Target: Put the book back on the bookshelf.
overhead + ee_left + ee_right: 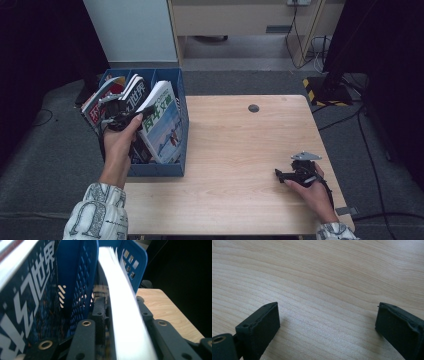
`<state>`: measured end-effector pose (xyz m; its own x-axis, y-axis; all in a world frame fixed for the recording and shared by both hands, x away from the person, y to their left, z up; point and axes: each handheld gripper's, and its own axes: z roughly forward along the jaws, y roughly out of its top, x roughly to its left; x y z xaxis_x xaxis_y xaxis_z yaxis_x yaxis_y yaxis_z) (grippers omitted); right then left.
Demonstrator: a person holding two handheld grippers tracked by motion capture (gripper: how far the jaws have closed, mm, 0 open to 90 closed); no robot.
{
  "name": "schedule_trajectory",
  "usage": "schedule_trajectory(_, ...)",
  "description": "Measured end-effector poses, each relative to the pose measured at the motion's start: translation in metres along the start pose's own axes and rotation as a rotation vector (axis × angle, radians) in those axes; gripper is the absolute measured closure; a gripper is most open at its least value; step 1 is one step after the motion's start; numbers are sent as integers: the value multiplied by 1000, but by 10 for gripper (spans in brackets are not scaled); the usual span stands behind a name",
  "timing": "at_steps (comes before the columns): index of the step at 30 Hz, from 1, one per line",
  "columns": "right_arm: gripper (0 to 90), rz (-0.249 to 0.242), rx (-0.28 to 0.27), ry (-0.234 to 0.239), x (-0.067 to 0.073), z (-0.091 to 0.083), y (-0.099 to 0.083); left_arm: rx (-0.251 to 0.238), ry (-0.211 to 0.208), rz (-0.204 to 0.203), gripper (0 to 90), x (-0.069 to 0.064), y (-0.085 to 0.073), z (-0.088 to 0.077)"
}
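At the left side of the table (240, 165), the left gripper (125, 116) reaches into the blue file box (165, 169), and its jaws stand on either side of the white page edge of the light-blue magazine (162, 125), seen up close as a pale slab (122, 315) running between the two black jaws in the left gripper view; whether the pads press on it or have slackened I cannot tell from these frames. That magazine leans in the right-hand compartment, tilted toward the box's right wall, with a dark-covered book bearing white characters (30, 297) beside it behind a perforated blue divider (80, 290). To do this step well, I judge the grip should sit square on the page block, not on a few loose sheets, since the paper fans at the top and would slip or tear. Moving the magazine along its own lean would keep it from catching the divider or dragging the neighbouring books. Over on the right, the right gripper (295, 175) rests low over bare wood with its jaws spread wide and nothing between them (327, 325); it could steady the box rim if the box starts to shift
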<state>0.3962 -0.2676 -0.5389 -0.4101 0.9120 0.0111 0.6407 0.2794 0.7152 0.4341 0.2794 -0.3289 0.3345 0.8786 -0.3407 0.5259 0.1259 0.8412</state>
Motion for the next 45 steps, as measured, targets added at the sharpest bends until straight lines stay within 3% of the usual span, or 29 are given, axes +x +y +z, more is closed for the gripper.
schedule_trajectory(6, 58, 1, 0, 0, 0, 0, 0, 40, 8, 29, 616, -1, 12, 0)
schedule_trajectory(13, 58, -1, -2, 0, 0, 0, 0, 69, 11, 44, 607, -2, 13, 1)
schedule_trajectory(18, 57, -2, -2, 1, 0, 0, 0, 123, 6, 78, 592, -2, 17, 4)
schedule_trajectory(22, 57, -3, -2, 0, 0, 0, 0, 148, -6, 70, 595, -1, 18, 6)
schedule_trajectory(25, 57, -3, -2, 0, 0, 0, 0, 156, -15, 61, 612, 0, 17, 6)
schedule_trajectory(27, 57, -2, -2, 1, 0, 0, 0, 161, -10, 65, 687, -1, 17, 6)
schedule_trajectory(29, 57, -2, -2, 1, 0, 0, 0, 172, 16, 88, 714, -6, 17, 6)
schedule_trajectory(35, 57, -5, -3, 1, 0, 0, 0, 164, 28, 98, 728, -8, 17, 6)
schedule_trajectory(39, 57, -4, -2, 1, 0, 0, 0, 156, 40, 84, 731, -8, 16, 6)
schedule_trajectory(45, 57, -3, -2, 3, 0, 0, 0, 162, 51, 109, 733, -15, 22, 8)
